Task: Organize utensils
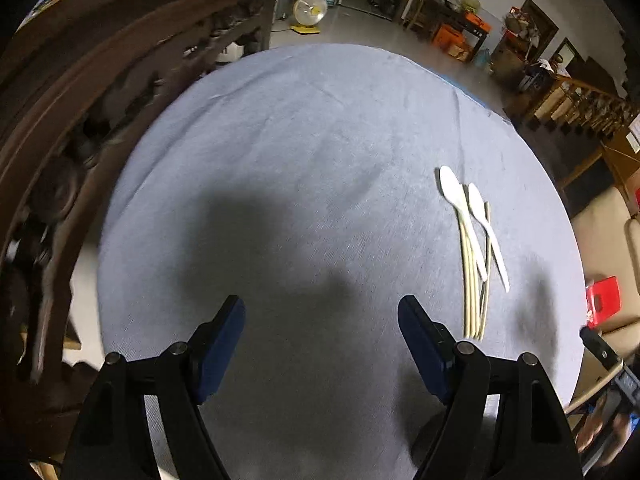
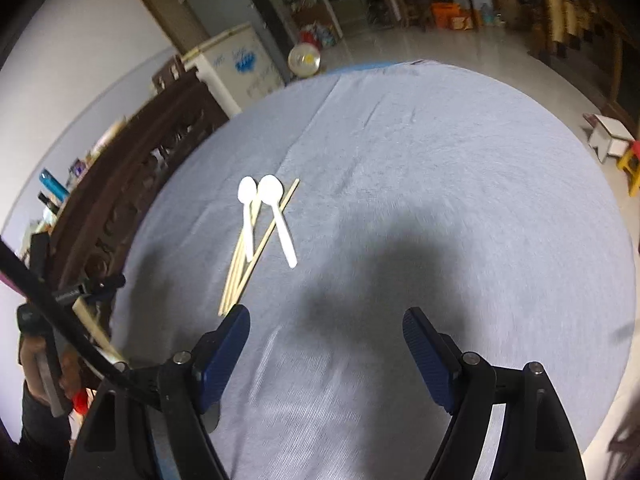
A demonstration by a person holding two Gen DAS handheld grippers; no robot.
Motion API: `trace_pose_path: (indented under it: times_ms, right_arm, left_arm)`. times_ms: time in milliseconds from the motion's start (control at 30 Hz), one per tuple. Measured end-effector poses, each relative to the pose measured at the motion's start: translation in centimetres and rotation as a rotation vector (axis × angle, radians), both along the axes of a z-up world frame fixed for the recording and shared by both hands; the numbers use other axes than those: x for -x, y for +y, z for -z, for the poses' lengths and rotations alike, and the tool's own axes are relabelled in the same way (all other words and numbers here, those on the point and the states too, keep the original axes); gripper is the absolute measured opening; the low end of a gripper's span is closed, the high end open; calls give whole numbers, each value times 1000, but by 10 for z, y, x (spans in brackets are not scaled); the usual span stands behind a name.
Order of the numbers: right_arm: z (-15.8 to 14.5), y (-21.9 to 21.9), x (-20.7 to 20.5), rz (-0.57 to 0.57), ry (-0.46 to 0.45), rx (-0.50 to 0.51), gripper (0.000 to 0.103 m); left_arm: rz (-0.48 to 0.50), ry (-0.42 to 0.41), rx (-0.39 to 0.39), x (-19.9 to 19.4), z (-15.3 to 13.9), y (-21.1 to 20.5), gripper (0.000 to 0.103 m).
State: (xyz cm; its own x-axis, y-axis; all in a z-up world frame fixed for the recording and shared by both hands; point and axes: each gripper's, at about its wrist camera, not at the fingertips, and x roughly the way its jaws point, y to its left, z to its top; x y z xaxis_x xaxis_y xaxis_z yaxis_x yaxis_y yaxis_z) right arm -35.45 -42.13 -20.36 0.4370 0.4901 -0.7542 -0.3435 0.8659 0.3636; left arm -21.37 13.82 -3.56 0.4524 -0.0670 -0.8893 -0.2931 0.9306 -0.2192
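Observation:
Two white plastic spoons (image 1: pixel 454 196) lie on several pale chopsticks (image 1: pixel 472 304) on the round table's blue-grey cloth (image 1: pixel 300 140), to the right of my left gripper (image 1: pixel 322 310). That gripper is open and empty above the cloth. In the right wrist view the spoons (image 2: pixel 276 208) and chopsticks (image 2: pixel 240 272) lie ahead and to the left of my right gripper (image 2: pixel 326 320). It is open and empty. The near ends of the chopsticks come close to its left fingertip (image 2: pixel 236 320).
A carved dark wooden chair back (image 1: pixel 80 128) stands along the table's left edge, also in the right wrist view (image 2: pixel 132 192). A white stool (image 2: pixel 608 140) and a floor fan (image 2: pixel 304 60) stand beyond the table. The other handheld gripper (image 2: pixel 72 292) shows at left.

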Motion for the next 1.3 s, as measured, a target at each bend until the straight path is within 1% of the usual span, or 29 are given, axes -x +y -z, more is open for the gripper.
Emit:
trace_pose_path:
  times_ms: [100,233,300,333,400,600,667,700,767,800,900,1033,1067,1133,1167,1233,1300]
  right_arm:
    - [-3,24,-30,-65,5,41,78]
    - [-1,77,-77,-196,34,78,74]
    - [5,102,-97,-246,49,92,65]
    - [10,116,-108,-266,56,102,63]
    - [17,133,-121,-291,64,119,58]
    - [35,176,-140,-372,57,203,56]
    - [39,183,-143,-380,48,235,54]
    - [42,187,-145,-386,51,248,49]
    - [43,186,-149,-382,55,243,48]
    - [43,186,-151,-369,54,258,48]
    - [43,180,-156,-360,76,224,48]
    - [46,186,-154,-375,68,270,48]
    - [46,188,-154,-378,63,283,45]
    - [46,191,-153,-378,49,302,33]
    - [46,191,-154,-375,64,293,33]
    - [44,187,-156,-358,64,288,33]
    - [43,179,-159,-330,68,259,33]
  left_arm:
    - [-3,14,16,-12,7,-1,79]
    - [1,35,22,-21,16,-1,79]
    - [3,43,28,-24,19,0,79]
    - [4,45,28,-26,19,2,79]
    - [4,54,27,-29,22,5,79]
    - [-2,67,49,-43,30,16,79]
    - [0,71,53,-48,32,17,79]
    - [4,74,53,-51,33,17,79]
    - [12,74,52,-58,33,16,79]
    - [21,73,48,-61,32,15,79]
    - [37,68,40,-70,31,13,79]
    - [61,64,34,-83,28,3,79]
    - [68,66,30,-86,27,-1,79]
    - [81,75,35,-92,28,-7,79]
    - [88,80,38,-94,28,-10,79]
    - [101,94,36,-99,29,-15,79]
    - [111,105,53,-107,29,-19,79]
